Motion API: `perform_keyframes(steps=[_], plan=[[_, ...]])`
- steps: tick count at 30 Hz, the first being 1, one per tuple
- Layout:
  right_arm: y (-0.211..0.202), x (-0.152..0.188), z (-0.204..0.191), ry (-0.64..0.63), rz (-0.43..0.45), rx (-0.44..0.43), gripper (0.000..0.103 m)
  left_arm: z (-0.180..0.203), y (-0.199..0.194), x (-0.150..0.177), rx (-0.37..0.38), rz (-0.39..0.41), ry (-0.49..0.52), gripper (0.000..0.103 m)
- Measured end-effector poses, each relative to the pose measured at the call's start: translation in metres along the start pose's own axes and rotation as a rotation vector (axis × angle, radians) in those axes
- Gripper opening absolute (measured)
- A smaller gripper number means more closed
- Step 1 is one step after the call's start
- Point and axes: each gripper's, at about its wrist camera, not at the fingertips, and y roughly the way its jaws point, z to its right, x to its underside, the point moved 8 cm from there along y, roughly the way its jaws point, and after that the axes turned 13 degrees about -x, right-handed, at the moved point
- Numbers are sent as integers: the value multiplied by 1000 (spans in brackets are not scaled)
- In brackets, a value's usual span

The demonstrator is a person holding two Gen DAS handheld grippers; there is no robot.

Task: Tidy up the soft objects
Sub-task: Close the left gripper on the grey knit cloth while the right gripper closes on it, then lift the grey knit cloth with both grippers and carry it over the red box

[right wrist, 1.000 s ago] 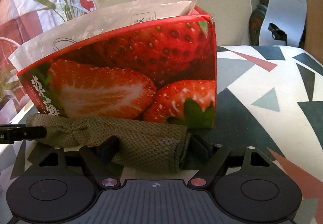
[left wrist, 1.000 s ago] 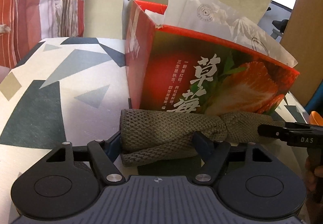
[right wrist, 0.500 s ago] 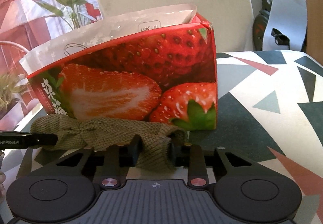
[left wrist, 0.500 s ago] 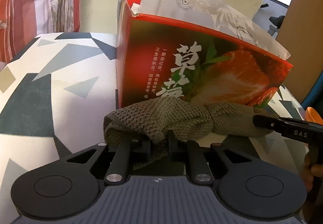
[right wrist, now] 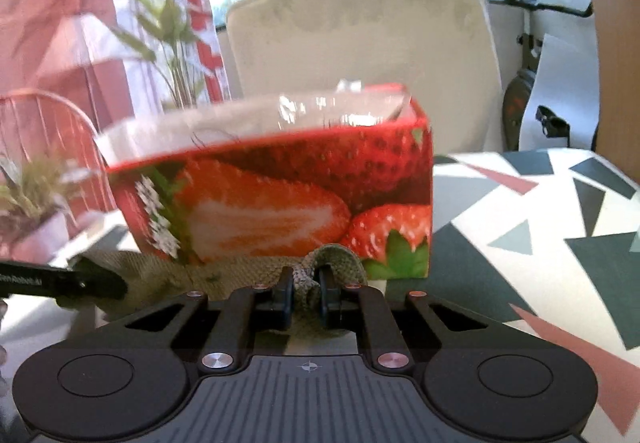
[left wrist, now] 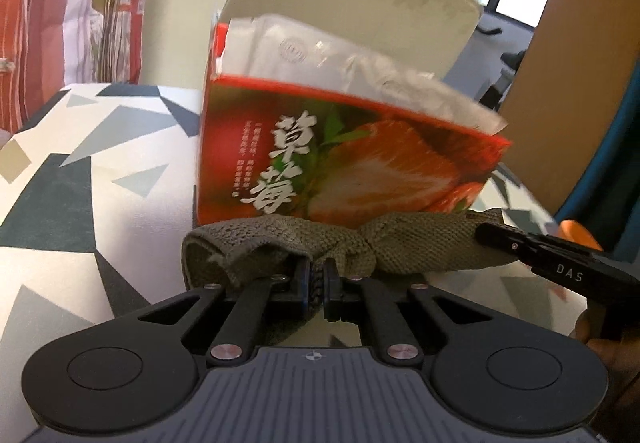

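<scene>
Now olive cloth [left wrist: 420,247] pinched in left hand-held gripper [left wrist: 316,279], seemingly lifted

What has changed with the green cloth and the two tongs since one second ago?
Both tongs have taken hold of the rolled green cloth. The left tongs went from open to shut on its left end; the right tongs are closing, pinching its right end. The cloth is now bunched and lifted at both ends. The strawberry box and the paper bag inside it stayed as they were.
</scene>
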Motion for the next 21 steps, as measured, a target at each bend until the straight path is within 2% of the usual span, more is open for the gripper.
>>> perform_keyframes(steps=[5,10,21], plan=[[-23,-9,-7,9,47,-16,11,7,-21,3,8,45,-17,7],[-33,-9,-13,7,56,-25,11,5,-34,7,5,64,-44,7],[-43,-11,-24,-7,77,-39,11,6,-42,7,7,95,-44,7]])
